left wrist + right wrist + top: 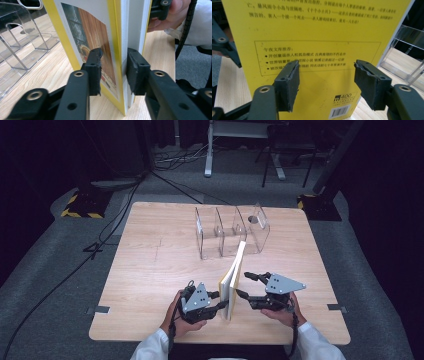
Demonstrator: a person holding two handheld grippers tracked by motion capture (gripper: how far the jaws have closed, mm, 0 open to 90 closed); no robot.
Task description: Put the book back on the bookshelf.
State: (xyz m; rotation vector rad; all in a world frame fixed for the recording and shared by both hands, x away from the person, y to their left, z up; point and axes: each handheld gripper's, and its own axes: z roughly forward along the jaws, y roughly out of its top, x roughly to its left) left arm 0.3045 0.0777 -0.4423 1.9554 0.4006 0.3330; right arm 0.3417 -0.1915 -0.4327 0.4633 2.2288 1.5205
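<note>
A yellow-covered book [234, 279] stands on its lower edge near the table's front, leaning a little. In the left gripper view its picture cover [82, 30] and white page edge sit between my jaws. My left gripper [220, 301] comes at the book from the left, and its pads [96, 67] lie against the two covers. In the right gripper view the printed yellow back cover [312, 32] fills the space ahead. My right gripper [243, 284] stands open on the book's right side, jaws wide apart and facing that cover, with nothing between the pads.
A clear acrylic rack [230, 232] with upright dividers stands behind the book at mid-table; it also shows as a clear rack [22, 45] at left and a clear rack [404, 57] at right. The wooden table [150, 270] ends just before my hands. Cables lie on the floor beyond.
</note>
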